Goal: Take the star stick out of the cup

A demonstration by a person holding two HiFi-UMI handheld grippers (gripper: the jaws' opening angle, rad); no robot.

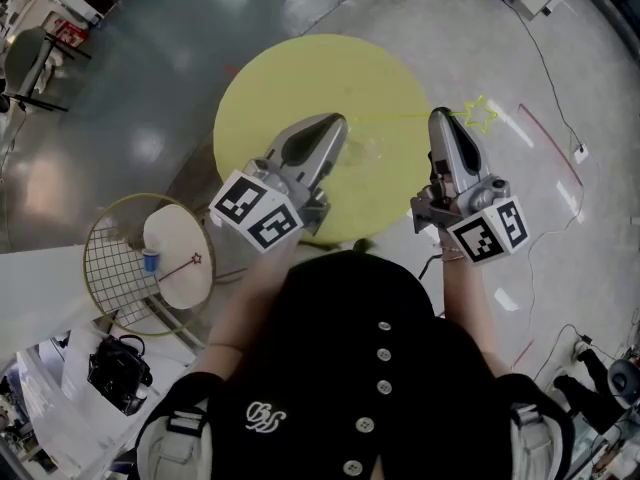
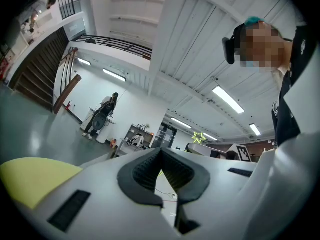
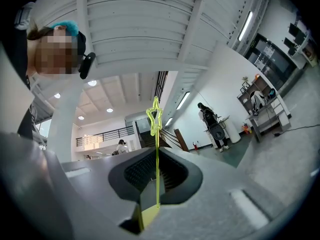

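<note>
1. Star stick [image 1: 480,115]: head view shows its star past the yellow table [image 1: 260,98] edge, apparently out of the cup, carried by the right gripper [image 1: 440,118].
2. Left gripper view: the left gripper [image 2: 160,153] has its jaws pressed together, empty.
3. Right gripper view: the jaws pinch the thin stem, keeping the star upright.

Star stick [image 1: 480,115] in right hand-held gripper [image 1: 440,116], at edge of table [image 1: 300,78]
</note>
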